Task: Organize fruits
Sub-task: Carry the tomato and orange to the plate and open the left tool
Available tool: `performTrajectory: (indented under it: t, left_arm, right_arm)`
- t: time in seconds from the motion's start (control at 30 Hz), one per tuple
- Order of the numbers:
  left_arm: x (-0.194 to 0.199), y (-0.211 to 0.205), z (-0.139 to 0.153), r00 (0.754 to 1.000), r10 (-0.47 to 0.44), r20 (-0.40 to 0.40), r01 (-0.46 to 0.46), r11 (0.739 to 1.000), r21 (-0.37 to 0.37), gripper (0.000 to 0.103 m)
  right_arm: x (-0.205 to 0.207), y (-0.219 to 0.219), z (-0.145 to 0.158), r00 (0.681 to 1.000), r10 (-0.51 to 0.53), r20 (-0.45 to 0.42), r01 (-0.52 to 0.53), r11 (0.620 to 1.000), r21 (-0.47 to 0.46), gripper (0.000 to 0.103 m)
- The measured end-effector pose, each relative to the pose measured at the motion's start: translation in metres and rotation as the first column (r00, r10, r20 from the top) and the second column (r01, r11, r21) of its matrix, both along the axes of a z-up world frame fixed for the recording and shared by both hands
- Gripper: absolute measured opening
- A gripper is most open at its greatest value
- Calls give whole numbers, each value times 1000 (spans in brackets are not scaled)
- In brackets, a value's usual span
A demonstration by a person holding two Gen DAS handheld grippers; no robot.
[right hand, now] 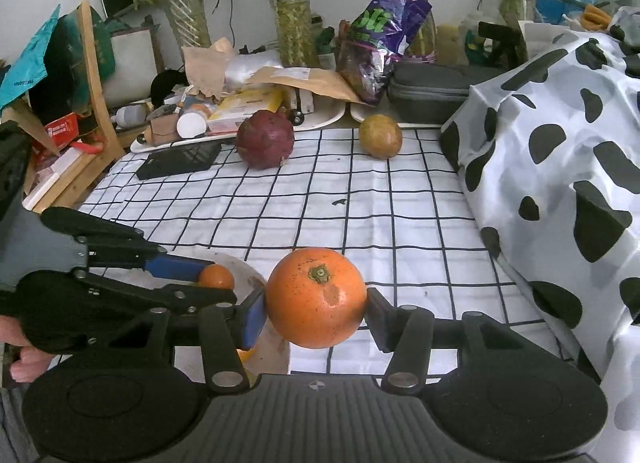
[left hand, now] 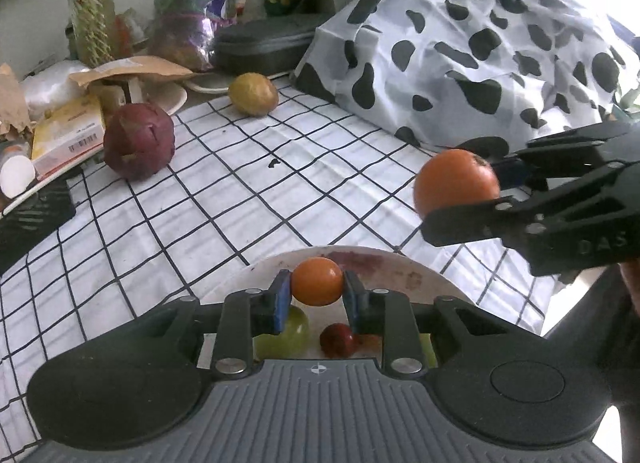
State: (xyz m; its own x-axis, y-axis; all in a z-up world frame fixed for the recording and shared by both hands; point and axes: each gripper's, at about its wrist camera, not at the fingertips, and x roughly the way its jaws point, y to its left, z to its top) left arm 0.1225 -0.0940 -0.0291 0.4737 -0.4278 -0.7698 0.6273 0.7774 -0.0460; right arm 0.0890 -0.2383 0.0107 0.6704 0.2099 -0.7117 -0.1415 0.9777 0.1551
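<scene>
My left gripper [left hand: 317,290] is shut on a small orange fruit [left hand: 317,281] and holds it just above a white plate [left hand: 404,275]. On the plate lie a green fruit [left hand: 298,333] and a small red fruit [left hand: 337,340]. My right gripper [right hand: 316,309] is shut on a large orange [right hand: 316,297] and hovers over the checked cloth to the right of the plate [right hand: 244,267]. In the right wrist view the left gripper [right hand: 208,275] shows at the lower left with its small fruit [right hand: 217,277]. A dark red fruit [right hand: 265,139] and a yellow-brown fruit [right hand: 380,136] rest at the far edge of the cloth.
A cow-print cloth [right hand: 560,151] is heaped along the right side. Clutter lines the back: white trays [right hand: 320,119], a grey case [right hand: 432,97], a purple bag [right hand: 384,43], vases with plants [right hand: 294,27] and a black device [right hand: 180,159]. A hand [right hand: 24,359] grips the left tool.
</scene>
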Motion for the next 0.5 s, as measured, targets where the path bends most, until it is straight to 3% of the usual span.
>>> performTrajectory:
  t: [0.1, 0.2, 0.23, 0.5]
  left_arm:
    - [3, -2, -2, 1000, 4, -8, -4, 1000, 7, 29]
    - [2, -1, 0, 1000, 8, 12, -8, 1000, 3, 64]
    - [0, -1, 2, 999, 11, 31, -12, 1000, 2, 67]
    - [-8, 15, 20, 994, 72, 81, -71, 997, -17, 68]
  right_arm:
    - [-2, -1, 1, 1000, 1, 2, -1, 1000, 4, 54]
    - [-5, 0, 3, 1000, 7, 7, -7, 1000, 6, 54]
    - [-7, 1, 4, 1000, 10, 9, -10, 1000, 6, 54]
    - [-19, 4, 6, 1000, 24, 8, -24, 1000, 4, 54]
